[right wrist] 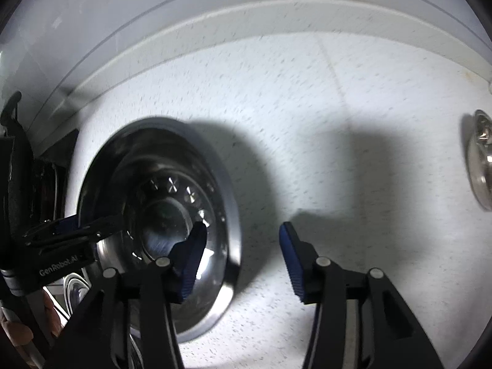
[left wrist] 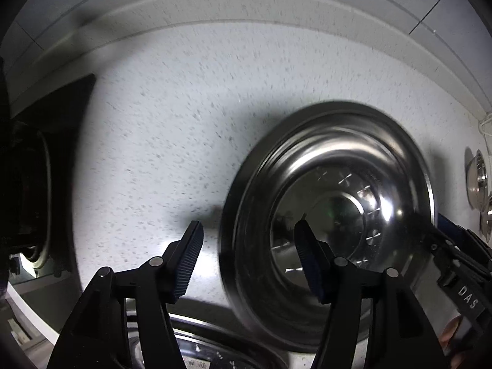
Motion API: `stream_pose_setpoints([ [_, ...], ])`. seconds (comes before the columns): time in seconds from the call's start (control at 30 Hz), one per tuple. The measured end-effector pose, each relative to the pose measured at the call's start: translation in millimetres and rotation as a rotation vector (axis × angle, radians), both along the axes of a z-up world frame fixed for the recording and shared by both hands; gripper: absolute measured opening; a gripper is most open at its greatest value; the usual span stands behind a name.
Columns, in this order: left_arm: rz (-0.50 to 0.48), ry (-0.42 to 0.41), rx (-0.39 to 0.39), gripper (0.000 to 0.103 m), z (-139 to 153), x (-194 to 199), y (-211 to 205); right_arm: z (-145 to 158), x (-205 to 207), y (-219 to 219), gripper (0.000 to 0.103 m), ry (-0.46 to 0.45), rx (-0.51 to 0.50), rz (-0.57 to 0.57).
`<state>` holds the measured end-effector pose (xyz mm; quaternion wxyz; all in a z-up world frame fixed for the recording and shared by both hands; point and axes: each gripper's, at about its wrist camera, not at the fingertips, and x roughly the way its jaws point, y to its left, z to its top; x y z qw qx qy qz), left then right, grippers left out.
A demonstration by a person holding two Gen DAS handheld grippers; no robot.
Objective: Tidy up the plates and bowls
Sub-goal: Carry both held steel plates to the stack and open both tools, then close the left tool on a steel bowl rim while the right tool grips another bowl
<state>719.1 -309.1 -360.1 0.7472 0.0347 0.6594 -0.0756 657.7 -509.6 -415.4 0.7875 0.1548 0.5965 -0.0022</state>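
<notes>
Currently: steel plate point(left wrist: 332, 212) sits on the white speckled table point(left wrist: 184, 123), blurred by motion in both views, with a ring of star-shaped glints around its centre disc.

Left gripper point(left wrist: 249, 258): fingers wide apart, nothing between them. Left finger is over bare table, right finger over the plate's inner area; contact with the plate can't be judged from this angle.

Right gripper point(right wrist: 240, 259): fingers also spread wide, nothing held. Its left finger overlaps the plate's right side, its right finger is over bare table.

In the left wrist view the right gripper's fingers come in at the plate's right rim; one finger tip looks to be at or on the rim. In the right wrist view the left gripper's fingers are at the plate's left rim in the same way.

Readable text: "DAS" on the right gripper body in the left wrist view, "GenRobot.AI" on the left gripper body in the right wrist view.

Small steel bowls point(left wrist: 478, 181) are at the far right edge, well apart from the plate. Another steel dish point(left wrist: 209, 350) is partly visible at the bottom, behind the left gripper. Dark unit point(left wrist: 33, 184) at far left, details unclear.
</notes>
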Motion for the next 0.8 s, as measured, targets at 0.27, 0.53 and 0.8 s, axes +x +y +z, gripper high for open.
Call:
stream_pose_setpoints([
  [0.27,-0.024,-0.102,-0.06,0.075,70.7,-16.7,1.8,53.9,-55.4,-57.8,0.053,-0.103,0.054,-0.122],
  [0.53,-0.211,-0.069,-0.206,0.091,108.1,-32.7,-89.0,73.6,-136.8,-174.7,0.057,-0.166,0.1,-0.406],
  [0.8,-0.413,-0.002,-0.194,0.091,94.0,-34.9,-248.0,61.3,-159.5,-276.6,0.058,-0.184,0.158,-0.624],
])
